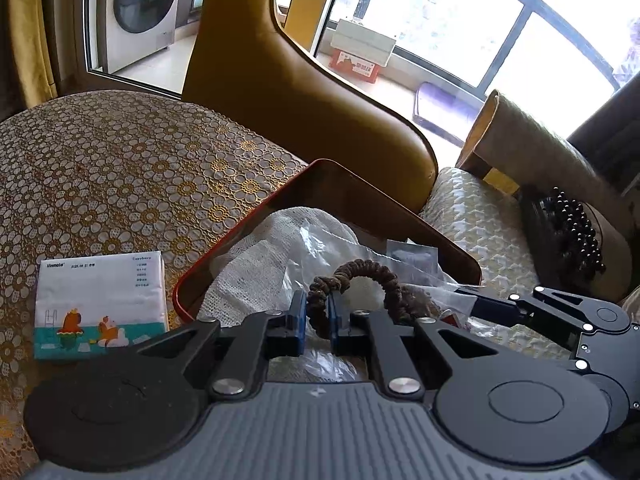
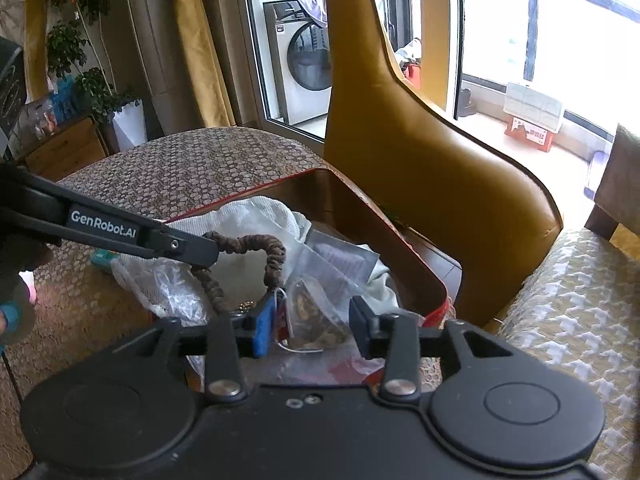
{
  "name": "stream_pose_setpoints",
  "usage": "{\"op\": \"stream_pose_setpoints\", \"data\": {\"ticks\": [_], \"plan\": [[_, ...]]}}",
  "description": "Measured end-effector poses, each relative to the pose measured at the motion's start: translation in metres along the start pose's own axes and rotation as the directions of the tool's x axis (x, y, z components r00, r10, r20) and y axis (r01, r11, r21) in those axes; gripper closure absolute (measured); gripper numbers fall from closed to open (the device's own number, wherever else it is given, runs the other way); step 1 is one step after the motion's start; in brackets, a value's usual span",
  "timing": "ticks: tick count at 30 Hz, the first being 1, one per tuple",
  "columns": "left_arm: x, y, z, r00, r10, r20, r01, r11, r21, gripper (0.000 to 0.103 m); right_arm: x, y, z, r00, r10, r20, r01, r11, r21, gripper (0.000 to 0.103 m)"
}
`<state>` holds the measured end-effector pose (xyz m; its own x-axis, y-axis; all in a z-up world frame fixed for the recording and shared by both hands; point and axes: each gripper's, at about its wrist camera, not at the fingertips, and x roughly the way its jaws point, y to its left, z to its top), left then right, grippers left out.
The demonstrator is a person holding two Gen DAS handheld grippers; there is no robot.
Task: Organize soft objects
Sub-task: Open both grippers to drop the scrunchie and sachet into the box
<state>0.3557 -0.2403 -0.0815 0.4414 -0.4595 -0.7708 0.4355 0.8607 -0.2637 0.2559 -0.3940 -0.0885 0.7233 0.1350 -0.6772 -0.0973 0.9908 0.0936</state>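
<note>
Left gripper is pinching a brown scrunchie between its blue pads; the loop is arching up and to the right of the jaws, over the tray contents. In the right wrist view the same gripper is reaching in from the left, with the scrunchie hanging from its tip.

Right gripper is sitting spread, nothing clamped; between its jaws a clear plastic pouch with brownish contents is lying, not visibly gripped. Whether the pads are touching it, cannot tell.

Just beyond, a red-rimmed tray is holding a white mesh cloth, crumpled clear plastic film and a small grey sachet. The tray is resting at the edge of a bench covered in floral lace. A tissue pack is lying on the bench, just beside the tray's left rim.

Farther: mustard chair back, patterned sofa cushion, washing machine behind glass.

Judgement: step in hand is lifting the scrunchie out of the tray pile for sorting. Next move calls for clearing the loop free of the film without dragging it, then setting it down in a chosen spot; the right gripper seems placed to close on the pouch.
</note>
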Motion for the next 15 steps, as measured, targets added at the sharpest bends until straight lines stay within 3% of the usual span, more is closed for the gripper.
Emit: {"op": "stream_pose_setpoints", "data": {"ticks": [6,13,15], "plan": [[-0.012,-0.004,-0.004,1.000,-0.007,0.015,0.007,1.000,0.009,0.092,-0.011,0.005,0.000,1.000,-0.008,0.021,0.008,1.000,-0.006,0.050],[-0.033,-0.008,-0.007,0.999,-0.003,0.048,0.003,1.000,0.011,0.091,-0.029,0.010,0.000,0.999,-0.011,0.039,0.011,1.000,-0.011,0.045],[-0.039,-0.008,-0.008,0.998,-0.013,0.057,0.013,1.000,0.000,0.087,-0.035,0.011,0.000,0.999,-0.013,0.044,0.013,1.000,-0.012,0.043]]}}
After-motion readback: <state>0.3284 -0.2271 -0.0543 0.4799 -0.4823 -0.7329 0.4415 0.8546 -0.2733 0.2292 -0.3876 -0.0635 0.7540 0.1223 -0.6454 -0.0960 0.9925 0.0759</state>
